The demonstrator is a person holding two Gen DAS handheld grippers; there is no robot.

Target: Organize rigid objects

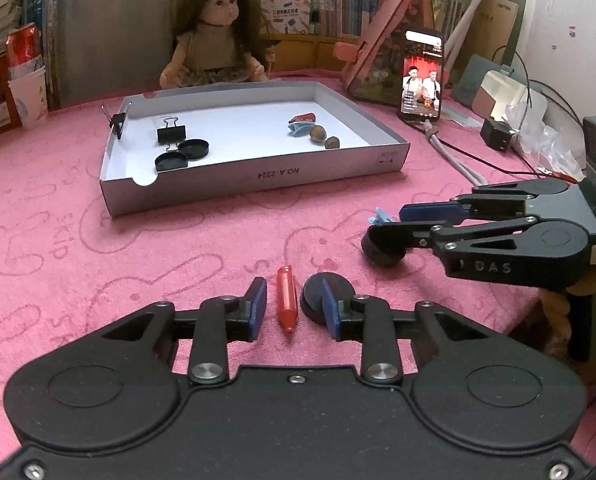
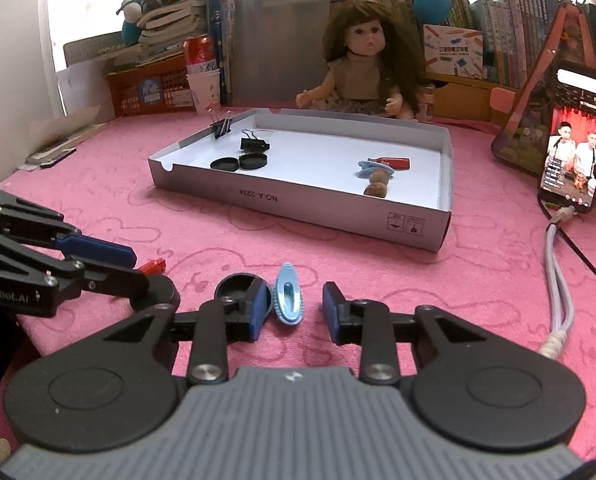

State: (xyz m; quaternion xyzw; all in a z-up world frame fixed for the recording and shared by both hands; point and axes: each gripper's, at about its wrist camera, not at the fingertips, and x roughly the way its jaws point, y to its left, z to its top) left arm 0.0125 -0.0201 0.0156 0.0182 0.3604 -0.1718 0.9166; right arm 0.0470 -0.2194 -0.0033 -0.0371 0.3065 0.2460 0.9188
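Bench [image 1: 78, 240] w/ pink cloth carries everything; the grey box tray [image 1: 258, 178] sits mid-bench, ahead of both my grippers. Task looks roughly two-thirds done, judging by what's already in the tray. Left part holds a binder clip [image 1: 172, 134] & two black lids [image 1: 182, 154], plus another clip [image 1: 116, 120] pinched on the left wall. Right part holds a red piece and a blue clip [image 1: 302, 126] close together, & two nuts [image 1: 324, 138].

Left to sort, all on the cloth near me: red pen cap [image 1: 286, 300], a black lid [image 1: 328, 296] just beside it, another black lid [image 1: 384, 246], and the blue hair clip [image 2: 288, 300].

My left gripper [image 1: 294, 306] has jaws apart, straddling the red cap, not touching it that I can see; right-hand pad overlaps the near lid. My right gripper [image 2: 294, 306] also has jaws apart, w/ the blue hair clip between them, nearer the left pad; the open black lid [image 2: 238, 286] sits partly behind that pad.

Room: the two grippers are close, near-crossing, so lifting one first seems wise. Tray's near wall is a lip to clear on the way in. Tray centre is bare = good drop room. Phone [image 2: 574, 140] & cable [image 2: 558, 280] crowd the right side; doll [image 2: 362, 68] is behind the tray.
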